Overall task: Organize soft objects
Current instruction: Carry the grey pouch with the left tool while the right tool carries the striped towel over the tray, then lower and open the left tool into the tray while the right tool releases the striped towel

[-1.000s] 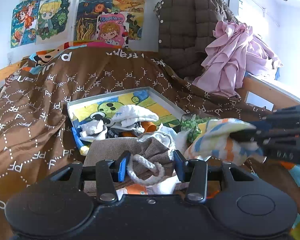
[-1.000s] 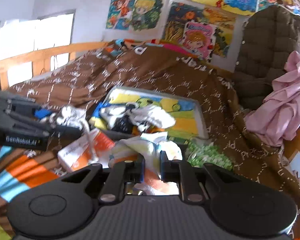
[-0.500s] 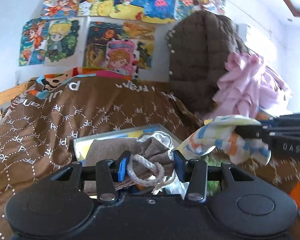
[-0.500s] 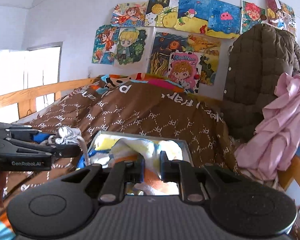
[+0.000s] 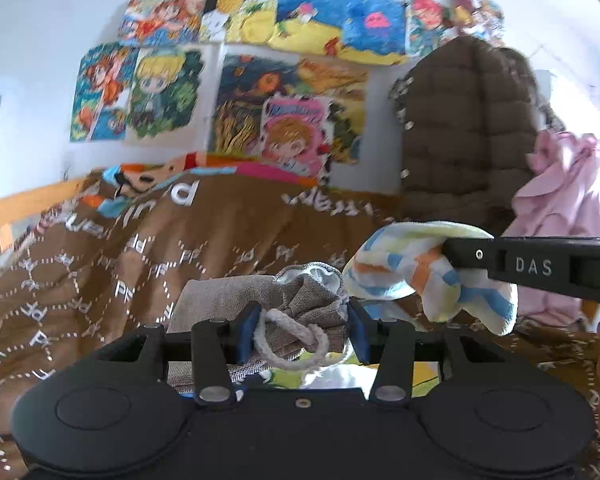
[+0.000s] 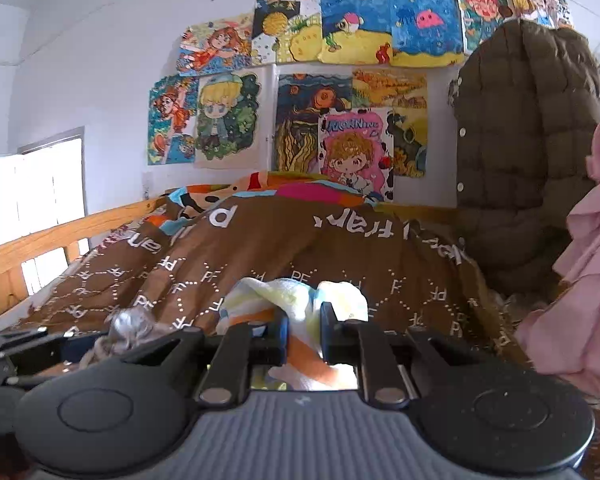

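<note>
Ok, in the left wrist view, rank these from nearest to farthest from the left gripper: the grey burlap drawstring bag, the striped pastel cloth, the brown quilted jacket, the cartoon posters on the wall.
1. Grey burlap drawstring bag: between the left gripper fingers.
2. Striped pastel cloth: just right, held by the right gripper.
3. Brown quilted jacket: hanging back right.
4. Cartoon posters: on the far wall; close to the jacket's depth.

Bag and towel up over the bed

Bag (image 5: 300, 300) sits in the left gripper (image 5: 302, 332), towel (image 5: 428, 276) in the right gripper (image 6: 303, 334) just to its right; quilt (image 6: 340, 256) behind, drawings (image 6: 320, 80) on the wall, jacket (image 6: 524, 140) and clothes (image 6: 592, 272) right.
</note>
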`<state>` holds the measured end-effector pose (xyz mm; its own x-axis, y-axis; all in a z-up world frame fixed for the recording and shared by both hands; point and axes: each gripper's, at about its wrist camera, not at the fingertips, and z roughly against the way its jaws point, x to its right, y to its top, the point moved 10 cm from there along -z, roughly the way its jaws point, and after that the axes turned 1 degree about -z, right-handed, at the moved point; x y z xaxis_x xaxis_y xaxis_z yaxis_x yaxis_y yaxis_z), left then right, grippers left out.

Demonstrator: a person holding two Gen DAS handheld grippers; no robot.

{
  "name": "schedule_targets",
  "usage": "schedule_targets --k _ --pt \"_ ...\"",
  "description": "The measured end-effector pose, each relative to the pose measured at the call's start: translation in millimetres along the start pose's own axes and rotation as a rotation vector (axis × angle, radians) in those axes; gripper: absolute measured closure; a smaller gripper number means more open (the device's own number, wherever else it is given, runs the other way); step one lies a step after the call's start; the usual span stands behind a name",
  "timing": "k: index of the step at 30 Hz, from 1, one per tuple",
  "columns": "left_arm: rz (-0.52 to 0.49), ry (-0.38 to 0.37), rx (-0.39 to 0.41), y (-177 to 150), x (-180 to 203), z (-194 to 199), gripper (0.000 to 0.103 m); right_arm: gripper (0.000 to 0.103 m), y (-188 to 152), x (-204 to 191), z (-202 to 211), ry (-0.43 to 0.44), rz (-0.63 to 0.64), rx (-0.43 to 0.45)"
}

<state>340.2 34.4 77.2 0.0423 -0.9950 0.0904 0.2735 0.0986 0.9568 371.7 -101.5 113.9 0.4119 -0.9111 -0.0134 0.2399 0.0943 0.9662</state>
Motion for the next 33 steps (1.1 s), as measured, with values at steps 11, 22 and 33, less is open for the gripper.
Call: schedule_targets --k 11,22,33 --pt "0.072 0.054 -0.066 -34.8 -35.3 -55.7 0.055 0.086 -49.8 -2.7 -65.5 0.010 -0.071 -0.091" --pt "0.071 0.033 -0.155 -67.1 -41.5 -69.9 0.055 0.085 -79.3 -12.8 -74.8 0.056 -0.054 -0.152" --pt "0.027 0.022 -0.223 -88.0 -40.0 -73.4 0.053 0.082 -100.6 -14.9 -81.5 0.056 -0.048 -0.219"
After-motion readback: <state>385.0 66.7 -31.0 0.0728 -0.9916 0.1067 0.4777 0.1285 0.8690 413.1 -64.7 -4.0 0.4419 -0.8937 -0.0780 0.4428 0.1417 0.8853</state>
